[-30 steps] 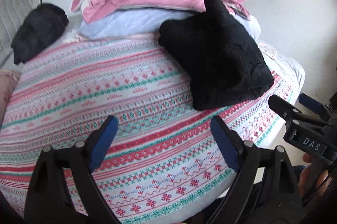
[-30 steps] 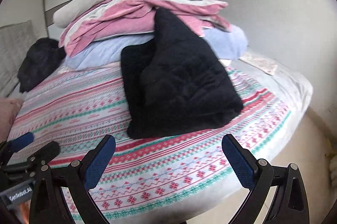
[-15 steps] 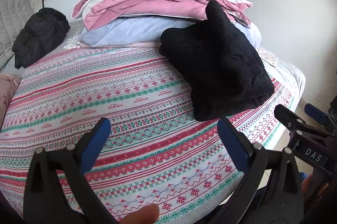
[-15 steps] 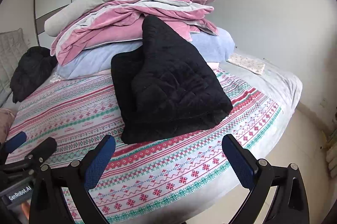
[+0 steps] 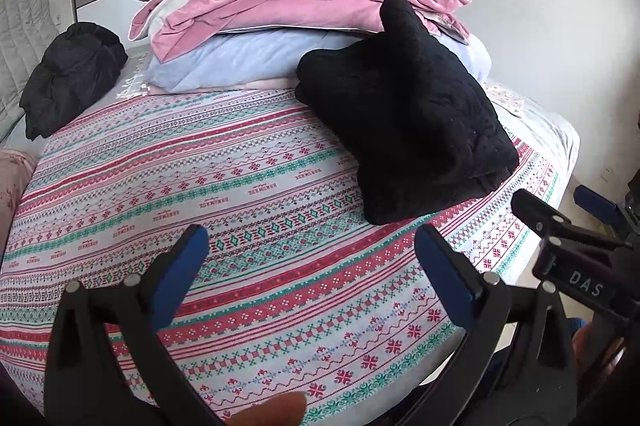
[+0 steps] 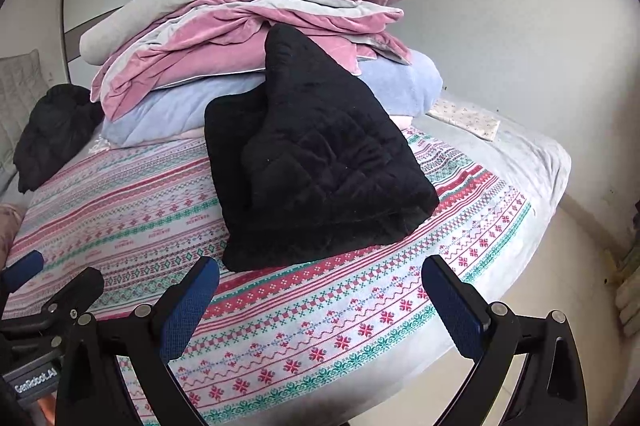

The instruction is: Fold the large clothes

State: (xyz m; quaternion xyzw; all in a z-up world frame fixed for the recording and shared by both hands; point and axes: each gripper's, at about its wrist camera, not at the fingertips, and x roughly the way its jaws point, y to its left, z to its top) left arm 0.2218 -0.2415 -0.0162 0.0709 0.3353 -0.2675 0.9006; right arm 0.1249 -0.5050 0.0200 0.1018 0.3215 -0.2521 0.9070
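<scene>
Hovering over the near edge of the bed (image 5: 168, 161), both tools stand wide apart with nothing between the blue pads: the left tool (image 5: 308, 274) and the right tool (image 6: 320, 302) alike. The black quilted garment (image 6: 320, 161) already lies folded into a thick bundle on the patterned bedspread (image 6: 360, 306), at about twelve o'clock from the right tool and one o'clock from the left, its far corner propped against the stack of pink, grey and blue bedding (image 5: 288, 5). A second dark garment (image 5: 68, 73) sits crumpled at ten o'clock, near the headboard side.

That crumpled one looks like the next piece to fetch. To do it well, I'd take it by two separate edges, one tool each, and drag it onto the open bedspread before spreading it flat, well clear of the finished bundle.
</scene>
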